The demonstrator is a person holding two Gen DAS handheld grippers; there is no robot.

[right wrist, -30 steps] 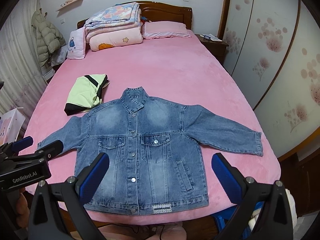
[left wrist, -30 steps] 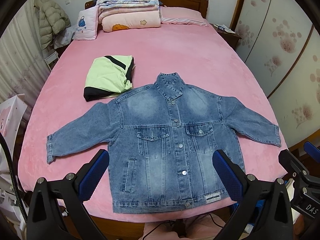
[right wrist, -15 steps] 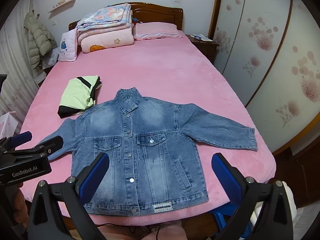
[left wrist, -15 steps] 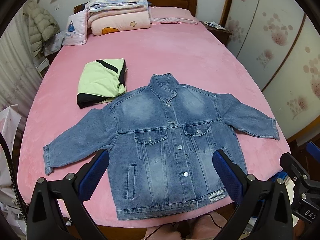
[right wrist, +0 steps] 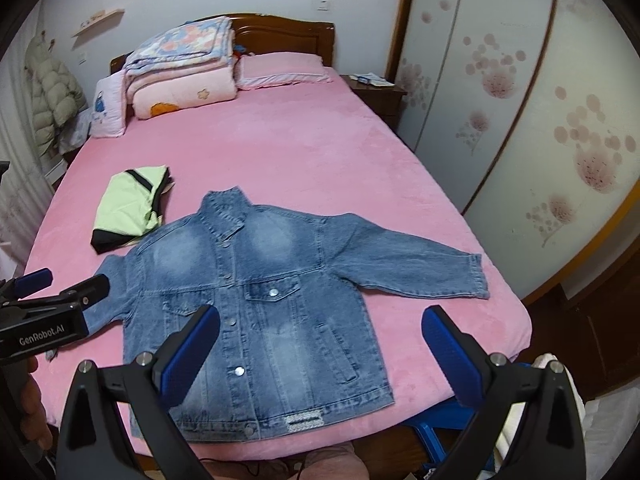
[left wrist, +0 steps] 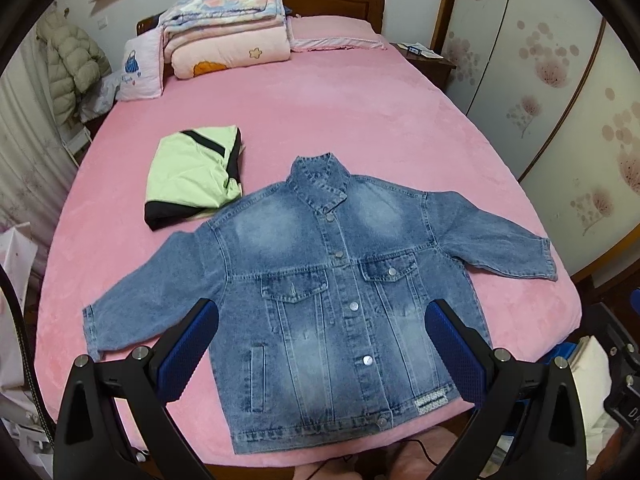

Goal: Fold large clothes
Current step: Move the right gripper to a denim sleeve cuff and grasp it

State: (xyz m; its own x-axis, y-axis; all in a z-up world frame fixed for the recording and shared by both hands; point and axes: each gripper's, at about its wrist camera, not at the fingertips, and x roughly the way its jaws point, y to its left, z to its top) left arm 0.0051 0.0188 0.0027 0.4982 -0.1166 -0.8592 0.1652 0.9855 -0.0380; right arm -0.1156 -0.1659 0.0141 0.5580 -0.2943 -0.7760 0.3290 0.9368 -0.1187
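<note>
- Both wrist cameras have swung a little since a second ago: in the left view the blue denim jacket with metal buttons (left wrist: pixel 332 304) now lies turned, its hem lower right of centre, and the neighbouring tool has slid almost out at the right edge.
- That jacket lies flat and face up, buttoned, on the pink plush bedspread (left wrist: pixel 340 120), filling the lower middle of both frames, sleeves spread out to either side and the hem at the near edge of the bed.
- At the upper left of the jacket, just beside its shoulder, sits a folded pale green garment with black trim (right wrist: pixel 128 208).
- Left gripper (left wrist: pixel 320 350) hangs above the lower front panels, jaws spread wide, holding nothing.
- Right gripper (right wrist: pixel 320 350) hangs above the hem and side pocket, jaws equally wide and empty.
- Denim should handle as heavy and fairly stiff, not slippery; thick seams ought to resist creasing.
- Sleeve cuffs at the far left and right of the frame, or the shoulder seams, look like the best places to pinch for a first fold inward.
</note>
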